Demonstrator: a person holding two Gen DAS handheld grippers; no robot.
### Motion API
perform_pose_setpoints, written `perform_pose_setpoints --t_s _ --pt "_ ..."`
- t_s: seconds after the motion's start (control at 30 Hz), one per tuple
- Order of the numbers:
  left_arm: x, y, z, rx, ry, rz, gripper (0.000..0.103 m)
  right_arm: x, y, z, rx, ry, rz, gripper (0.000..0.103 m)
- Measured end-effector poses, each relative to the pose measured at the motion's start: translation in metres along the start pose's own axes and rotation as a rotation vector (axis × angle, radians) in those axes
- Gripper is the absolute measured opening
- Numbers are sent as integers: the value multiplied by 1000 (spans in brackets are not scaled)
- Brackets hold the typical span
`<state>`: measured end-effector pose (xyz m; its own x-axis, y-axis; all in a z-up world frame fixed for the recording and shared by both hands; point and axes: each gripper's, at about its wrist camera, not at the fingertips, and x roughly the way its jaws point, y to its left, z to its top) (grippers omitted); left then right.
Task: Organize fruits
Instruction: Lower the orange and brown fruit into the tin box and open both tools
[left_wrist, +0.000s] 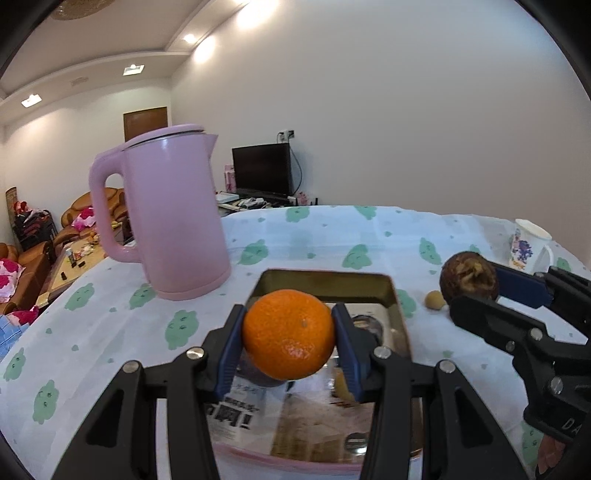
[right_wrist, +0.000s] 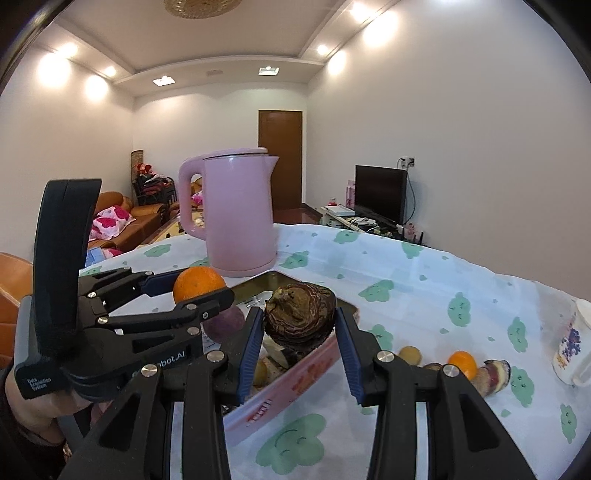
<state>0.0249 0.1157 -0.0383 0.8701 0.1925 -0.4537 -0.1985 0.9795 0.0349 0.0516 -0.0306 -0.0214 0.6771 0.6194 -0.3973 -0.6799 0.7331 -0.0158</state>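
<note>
My left gripper (left_wrist: 289, 334) is shut on an orange (left_wrist: 289, 334) and holds it above the pink-rimmed metal tin (left_wrist: 400, 317). The same orange (right_wrist: 198, 283) shows in the right wrist view. My right gripper (right_wrist: 300, 325) is shut on a dark brown wrinkled fruit (right_wrist: 301, 317) over the tin's right edge (right_wrist: 295, 373); it also shows in the left wrist view (left_wrist: 468, 277). A purple fruit (right_wrist: 225, 324) and a small yellow fruit (right_wrist: 260, 372) lie in the tin.
A pink kettle (left_wrist: 170, 214) stands behind the tin. A printed cup (right_wrist: 574, 345) stands at the right. On the cloth right of the tin lie a small tan fruit (right_wrist: 410, 355), a small orange (right_wrist: 462, 363) and a purple-skinned piece (right_wrist: 493, 376).
</note>
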Motion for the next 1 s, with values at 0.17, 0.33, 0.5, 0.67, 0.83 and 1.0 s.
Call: perform_pose_setpoints --t_s 0.17,0.33,0.5,0.67,0.83,1.0 --pt "6 12 -3 -9 27 19 49 12 8 -1 -9 27 20 42" --pt "10 22 -9 -17 51 34 48 20 15 -3 -21 45 32 42" --pt "13 27 -12 -23 63 34 49 26 18 -5 -24 57 41 42" --pt "16 31 -12 -33 75 26 49 32 22 -7 -34 74 45 42" --pt "19 31 -13 -31 95 13 49 37 24 -9 -41 92 51 42" --pt "21 31 -14 -29 108 9 49 41 27 -12 -53 116 63 42"
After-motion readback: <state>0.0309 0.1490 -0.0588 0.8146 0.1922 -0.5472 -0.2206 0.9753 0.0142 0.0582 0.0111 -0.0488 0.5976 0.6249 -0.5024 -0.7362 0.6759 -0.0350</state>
